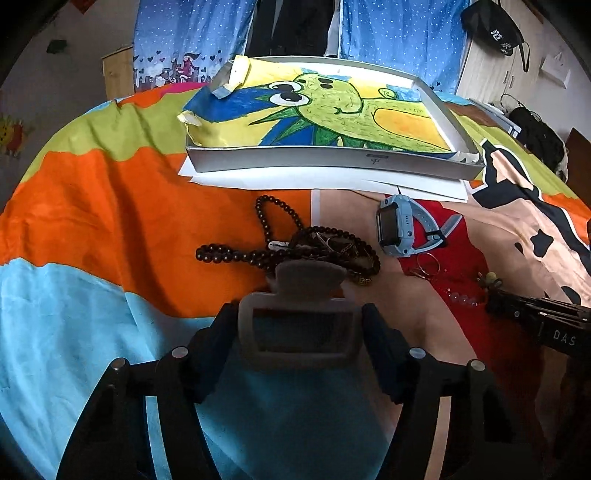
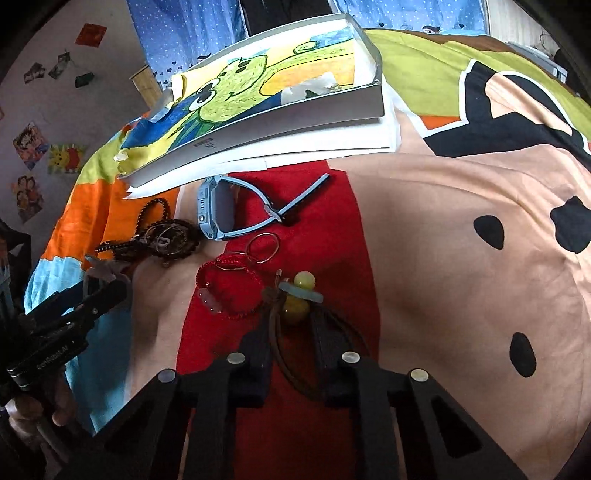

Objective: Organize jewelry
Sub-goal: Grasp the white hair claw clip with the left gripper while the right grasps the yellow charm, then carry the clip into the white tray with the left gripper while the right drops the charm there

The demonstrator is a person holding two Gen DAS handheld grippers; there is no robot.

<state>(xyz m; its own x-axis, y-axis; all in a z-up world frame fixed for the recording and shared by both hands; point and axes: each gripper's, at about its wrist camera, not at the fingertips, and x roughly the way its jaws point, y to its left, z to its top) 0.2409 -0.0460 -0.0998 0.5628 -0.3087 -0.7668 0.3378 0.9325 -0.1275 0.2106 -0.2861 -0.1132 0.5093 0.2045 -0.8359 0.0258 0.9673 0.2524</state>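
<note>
Left fingers point(image 1: 309, 275) pinched together beside dark beads point(image 1: 295, 243), right fingers point(image 2: 291, 332) narrowed around cord bracelet point(image 2: 295, 295), watch point(image 2: 221, 206) beyond.

Blue dotted curtains point(image 1: 388, 33) behind colourful bedspread point(image 1: 92, 192).

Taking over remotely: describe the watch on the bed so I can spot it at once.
Find the shallow white box lined with a green cartoon drawing, resting on white paper on the colourful bedspread. Just in front of it, at the edge of the red patch, lies the light blue smartwatch. It alone has a dark rectangular screen and a flat strap; its neighbours are beads and thin rings.
</note>
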